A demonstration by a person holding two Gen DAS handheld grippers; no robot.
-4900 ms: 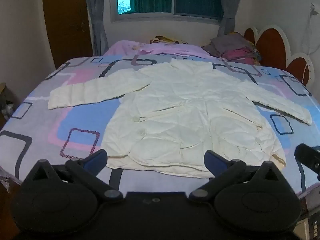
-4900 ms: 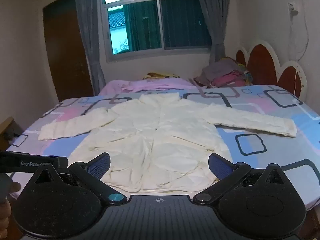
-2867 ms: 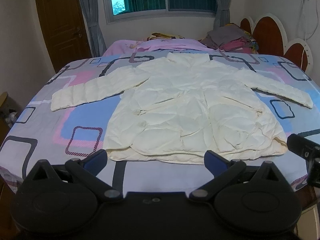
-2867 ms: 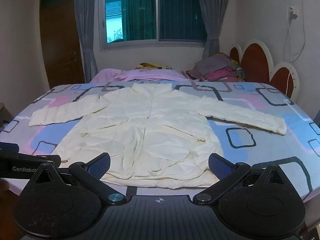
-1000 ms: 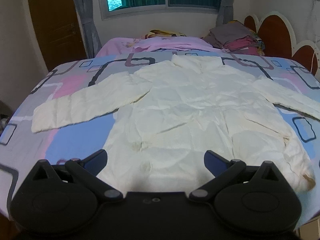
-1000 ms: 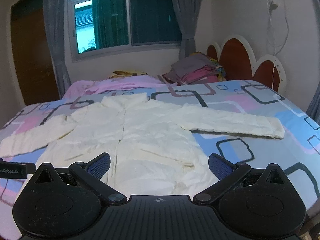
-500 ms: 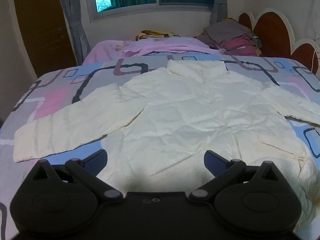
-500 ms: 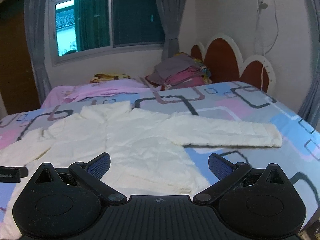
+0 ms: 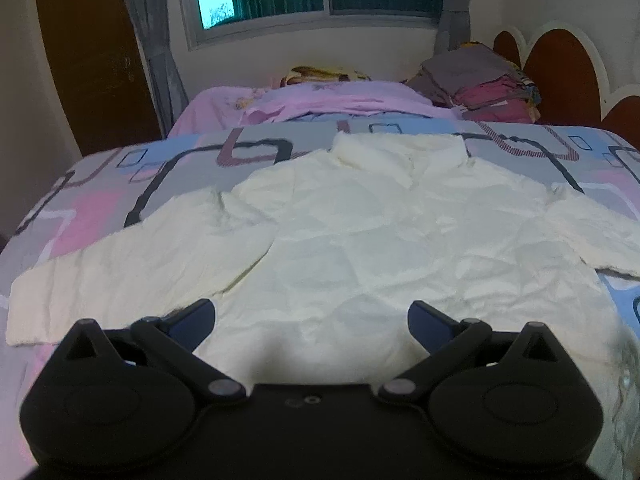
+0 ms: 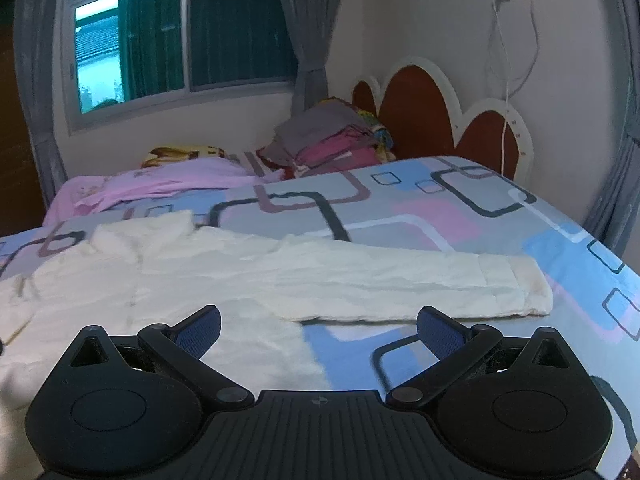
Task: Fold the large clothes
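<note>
A cream quilted jacket point(image 9: 360, 240) lies spread flat, front up, on a bed point(image 9: 100, 208) covered in a grey, pink and blue sheet printed with rounded squares. In the left wrist view the jacket fills the middle of the frame, its collar point(image 9: 400, 152) toward the top centre and one sleeve point(image 9: 132, 264) running out to the lower left edge. The left gripper point(image 9: 312, 318) hangs low over the jacket's body at the bottom of the frame, its two blue-padded fingers point(image 9: 192, 320) spread wide apart with nothing between them; cream fabric shows through the gap, and whether the pads touch it cannot be told.

In the right wrist view the jacket occupies the left and centre, its other sleeve point(image 10: 400, 284) stretched straight toward the right edge and ending in a cuff point(image 10: 528, 286) at centre right. The right gripper point(image 10: 318, 326) sits at the bottom of the frame with its fingers point(image 10: 440, 330) also wide apart and empty. The left finger is over the jacket's side panel, the right finger over bare sheet, and the sleeve's lower edge runs just above the gap.

Beyond the jacket, a pink blanket point(image 10: 160, 184) and a stack of folded clothes point(image 10: 336, 132) rest near a scalloped headboard point(image 10: 440, 108), below a curtained window point(image 10: 180, 40).
</note>
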